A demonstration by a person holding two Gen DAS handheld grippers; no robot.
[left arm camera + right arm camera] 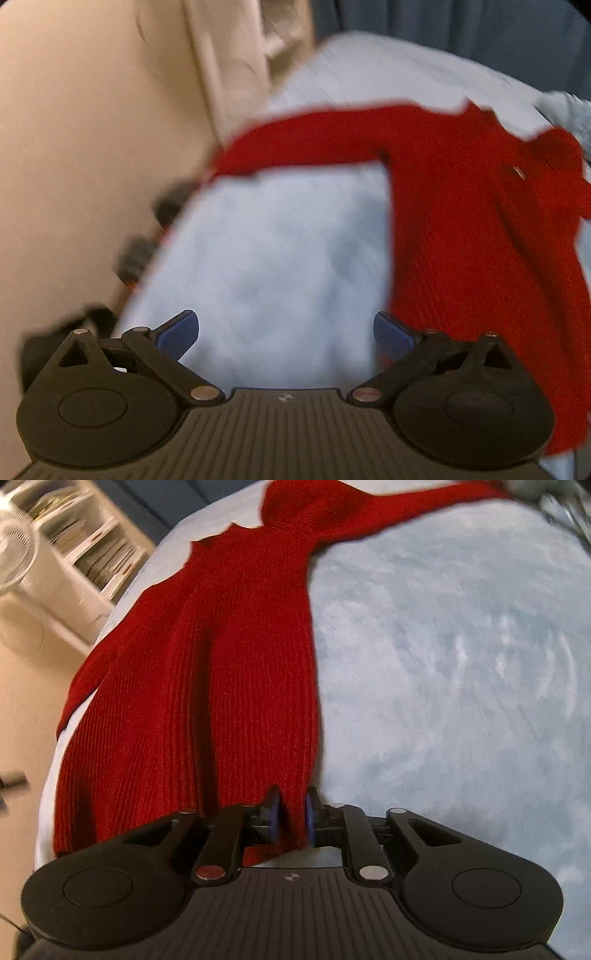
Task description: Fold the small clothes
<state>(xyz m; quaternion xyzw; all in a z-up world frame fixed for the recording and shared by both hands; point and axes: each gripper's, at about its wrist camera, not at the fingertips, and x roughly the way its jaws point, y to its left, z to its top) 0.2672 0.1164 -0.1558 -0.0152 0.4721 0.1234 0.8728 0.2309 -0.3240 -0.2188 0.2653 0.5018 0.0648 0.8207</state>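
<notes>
A red ribbed-knit sweater (207, 672) lies on a pale blue fuzzy blanket (461, 664).

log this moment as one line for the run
left gripper open, empty, over blanket | right gripper shut on red knit sweater hem | sleeve stretched out, unfolded

Soft, even indoor light, no glare. Motion blur smears the left wrist view, the red sweater (461, 206) especially (edges bend, fisheye); the right view is sharper, its corners blurred.
</notes>
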